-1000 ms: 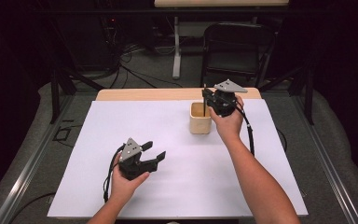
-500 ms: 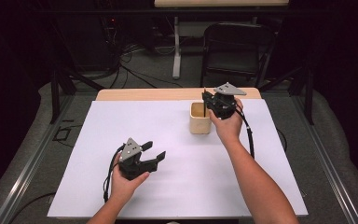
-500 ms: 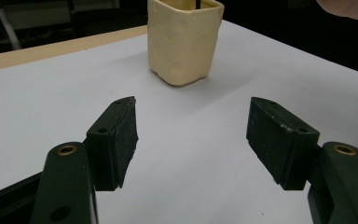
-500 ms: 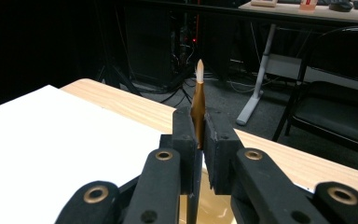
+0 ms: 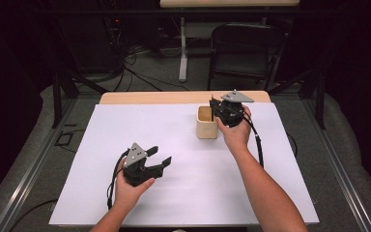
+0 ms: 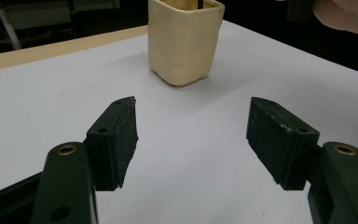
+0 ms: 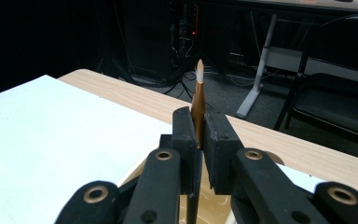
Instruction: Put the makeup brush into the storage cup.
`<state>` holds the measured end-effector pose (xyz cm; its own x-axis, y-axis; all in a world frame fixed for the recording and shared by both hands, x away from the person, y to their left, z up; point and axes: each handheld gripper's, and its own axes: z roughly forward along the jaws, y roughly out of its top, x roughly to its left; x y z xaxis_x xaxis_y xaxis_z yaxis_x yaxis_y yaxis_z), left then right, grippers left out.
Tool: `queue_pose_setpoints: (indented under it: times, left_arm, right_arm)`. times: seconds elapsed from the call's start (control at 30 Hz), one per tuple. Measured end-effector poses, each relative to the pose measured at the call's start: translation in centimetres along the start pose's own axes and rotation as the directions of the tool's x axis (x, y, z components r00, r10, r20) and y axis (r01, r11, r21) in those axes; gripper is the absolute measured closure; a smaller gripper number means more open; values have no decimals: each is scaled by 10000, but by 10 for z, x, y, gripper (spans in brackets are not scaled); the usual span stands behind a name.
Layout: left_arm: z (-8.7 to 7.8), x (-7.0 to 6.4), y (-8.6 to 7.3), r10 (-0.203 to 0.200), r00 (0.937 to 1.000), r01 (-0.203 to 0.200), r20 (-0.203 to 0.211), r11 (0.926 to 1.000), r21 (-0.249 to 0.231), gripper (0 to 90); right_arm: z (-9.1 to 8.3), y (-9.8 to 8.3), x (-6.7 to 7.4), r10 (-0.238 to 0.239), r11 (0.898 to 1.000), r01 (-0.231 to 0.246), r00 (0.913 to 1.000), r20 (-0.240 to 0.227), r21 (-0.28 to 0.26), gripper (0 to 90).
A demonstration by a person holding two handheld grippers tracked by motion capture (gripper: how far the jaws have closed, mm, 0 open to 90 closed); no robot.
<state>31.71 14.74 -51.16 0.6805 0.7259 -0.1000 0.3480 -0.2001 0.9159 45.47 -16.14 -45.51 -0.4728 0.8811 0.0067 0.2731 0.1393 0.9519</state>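
A cream square cup (image 5: 206, 123) stands on the white sheet (image 5: 174, 145) toward the back right, and it is also ahead in the left gripper view (image 6: 185, 39). My right gripper (image 5: 214, 108) hangs right over the cup, shut on a thin brush (image 7: 199, 93). The brush stands upright: brown ferrule and white tip above the jaws, dark handle reaching down into the cup (image 7: 214, 205). My left gripper (image 5: 159, 155) rests low over the sheet at the front left. It is open (image 6: 193, 135), with nothing between its jaws, pointing toward the cup.
The wooden table edge (image 5: 174, 97) shows beyond the white sheet. A black folding chair (image 5: 244, 53) and a table leg (image 5: 183, 53) stand on the floor behind. Cables trail from both grippers across the sheet.
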Motion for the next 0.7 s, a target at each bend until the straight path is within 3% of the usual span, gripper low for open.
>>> queue_pose_setpoints:
  times: [0.7]
  left_arm:
    - [0,0,0,14,10000,-14,-4,10000,-1,337]
  right_arm:
    - [4,-12,1,23,9997,-22,10000,-15,262,837]
